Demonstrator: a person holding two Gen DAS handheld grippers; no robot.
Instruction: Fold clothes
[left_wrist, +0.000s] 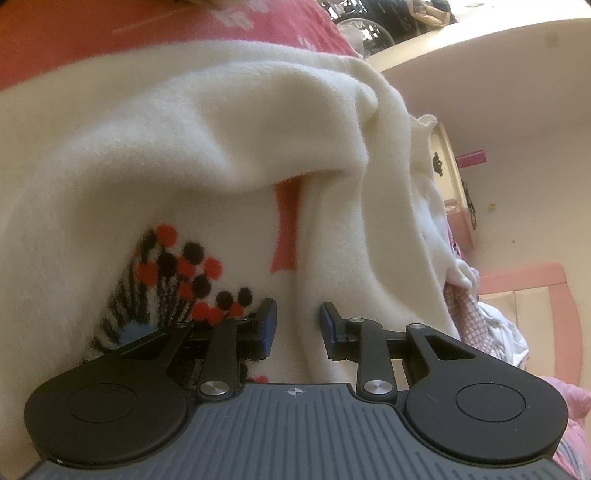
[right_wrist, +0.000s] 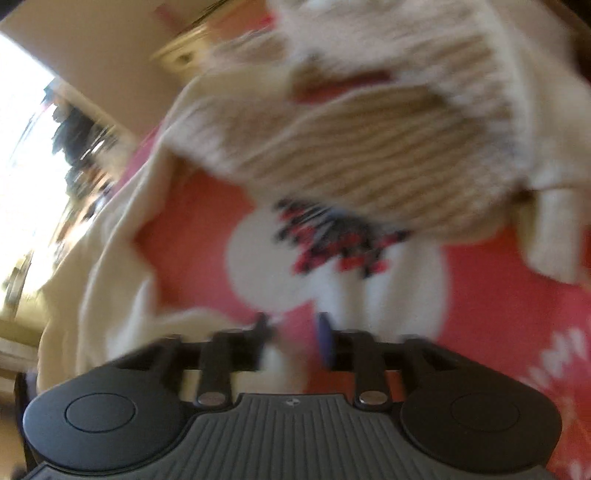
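Spread wide over a pink blanket with white motifs: a cream knit sweater, rumpled, its red-and-black dotted pattern facing up. Close over that sweater, the left hand-held gripper, fingers apart, fabric bulging between them but not pinched. Blurred in the right wrist view, the right hand-held gripper, fingers apart above blanket and sweater edge, nothing clamped.

Sweater on blanket, before claws.
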